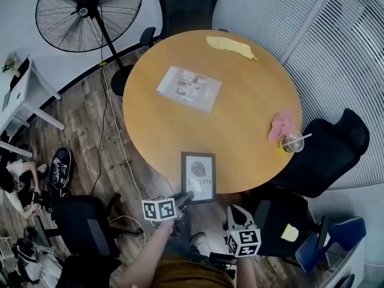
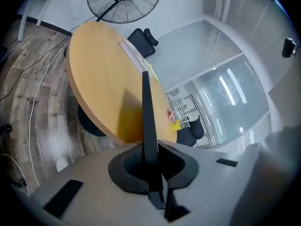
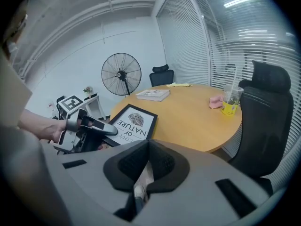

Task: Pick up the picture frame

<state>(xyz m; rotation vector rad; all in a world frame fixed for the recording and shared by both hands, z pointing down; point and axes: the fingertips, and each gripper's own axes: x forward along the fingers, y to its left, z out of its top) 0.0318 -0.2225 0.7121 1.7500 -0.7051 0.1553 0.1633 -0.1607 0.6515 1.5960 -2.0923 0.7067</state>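
The black picture frame (image 1: 198, 174) with a fingerprint print lies at the near edge of the round wooden table (image 1: 246, 95). My left gripper (image 1: 185, 198) is shut on the frame's near left corner. In the left gripper view the frame (image 2: 145, 112) shows edge-on as a thin dark blade clamped between the jaws of the left gripper (image 2: 150, 173). The right gripper view shows the frame (image 3: 134, 121) tilted up at its near side, with the left gripper (image 3: 91, 126) on it. My right gripper (image 1: 235, 215) hangs below the table edge to the right of the frame. The right gripper (image 3: 141, 185) has its jaws together and holds nothing.
On the table lie a plastic-wrapped booklet (image 1: 189, 88), a yellow cloth (image 1: 231, 47), a pink cloth (image 1: 281, 125) and a drink cup with a straw (image 1: 292, 141). Black office chairs (image 1: 327, 152) (image 1: 187, 5) ring the table. A standing fan (image 1: 89, 8) is at the far left.
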